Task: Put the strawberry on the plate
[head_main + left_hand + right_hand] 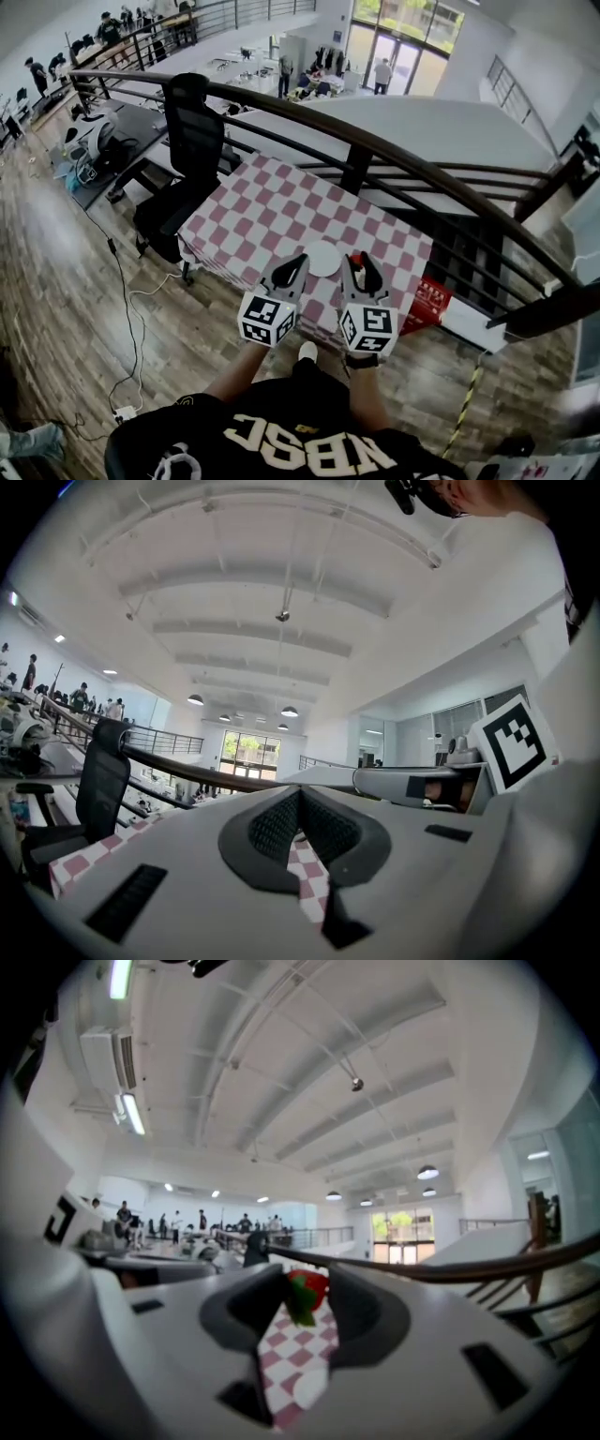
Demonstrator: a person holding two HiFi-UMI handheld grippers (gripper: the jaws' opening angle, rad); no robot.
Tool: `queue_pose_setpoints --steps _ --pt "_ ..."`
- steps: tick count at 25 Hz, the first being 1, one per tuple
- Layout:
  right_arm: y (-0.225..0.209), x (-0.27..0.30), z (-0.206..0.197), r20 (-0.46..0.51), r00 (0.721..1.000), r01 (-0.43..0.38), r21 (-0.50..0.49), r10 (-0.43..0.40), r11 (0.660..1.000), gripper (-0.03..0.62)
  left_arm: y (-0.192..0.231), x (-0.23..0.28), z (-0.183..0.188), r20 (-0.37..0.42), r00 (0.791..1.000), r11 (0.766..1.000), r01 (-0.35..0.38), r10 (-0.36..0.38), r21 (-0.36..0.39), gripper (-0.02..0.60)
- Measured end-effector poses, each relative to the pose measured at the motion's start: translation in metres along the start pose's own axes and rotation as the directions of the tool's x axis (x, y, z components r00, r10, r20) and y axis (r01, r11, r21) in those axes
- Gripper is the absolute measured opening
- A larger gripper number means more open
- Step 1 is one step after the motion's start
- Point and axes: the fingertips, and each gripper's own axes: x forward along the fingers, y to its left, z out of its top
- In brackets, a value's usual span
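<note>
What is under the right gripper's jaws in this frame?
The red-and-white checked tablecloth and an edge of the white plate show below the strawberry clamped in the right gripper. The rest of the plate is covered by the jaws in that view.

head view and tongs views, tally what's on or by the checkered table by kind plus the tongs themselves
strawberry: 1
plate: 1
tongs: 2 (left tongs, right tongs)
checkered table: 1
office chair: 1
total: 6
</note>
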Motion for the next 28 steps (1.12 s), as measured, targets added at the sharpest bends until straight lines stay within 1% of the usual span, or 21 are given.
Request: queue_pose_setpoints --steps 2,4,7,11,14,17,21,24,26,28 --pt "-0.031 0.023 0.017 0.036 0.999 0.017 -0.004 -0.017 1.000 0.156 0.006 0.030 0.017 0.026 1.000 1.000 0.000 -0.001 0.028 0.012" --pt "-0.059 0.043 0.029 0.061 0.998 0.035 -0.005 -0.035 0.999 0.156 0.011 0.057 0.026 0.042 0.999 0.999 -0.005 0.003 0.046 0.012" --pt "-0.085 0.069 0.025 0.066 0.997 0.033 0.010 -0.034 0.999 0.156 0.015 0.093 0.022 0.033 0.999 0.998 -0.007 0.005 0.063 0.012" --pt "-0.094 0.099 -0.002 0.025 1.000 -0.011 0.047 0.010 0.999 0.156 0.017 0.121 0.002 0.002 1.000 0.998 -0.006 0.006 0.066 0.012" --pt "-0.090 0.120 -0.020 -0.025 0.998 -0.054 0.072 0.056 0.996 0.156 0.024 0.138 -0.016 -0.056 0.998 0.998 -0.013 0.016 0.054 0.012" --pt "-0.080 0.133 -0.028 -0.055 0.994 -0.088 0.087 0.093 0.992 0.156 0.036 0.149 -0.028 -0.104 0.994 0.999 -0.021 0.026 0.043 0.012" --pt "-0.088 0.154 -0.036 -0.084 0.992 -0.091 0.094 0.099 0.991 0.156 0.052 0.170 -0.033 -0.131 0.991 0.998 -0.018 0.025 0.054 0.012" --pt "-0.098 0.157 -0.048 -0.126 0.988 -0.079 0.109 0.093 0.991 0.156 0.063 0.175 -0.052 -0.181 0.983 0.999 -0.020 0.029 0.049 0.012" --pt "-0.110 0.158 -0.054 -0.152 0.984 -0.083 0.099 0.097 0.992 0.156 0.069 0.184 -0.062 -0.208 0.978 0.998 -0.001 0.016 0.069 0.012" --pt "-0.119 0.158 -0.061 -0.184 0.976 -0.104 0.059 0.113 0.993 0.156 0.073 0.190 -0.066 -0.222 0.975 0.996 0.029 -0.010 0.082 0.012"
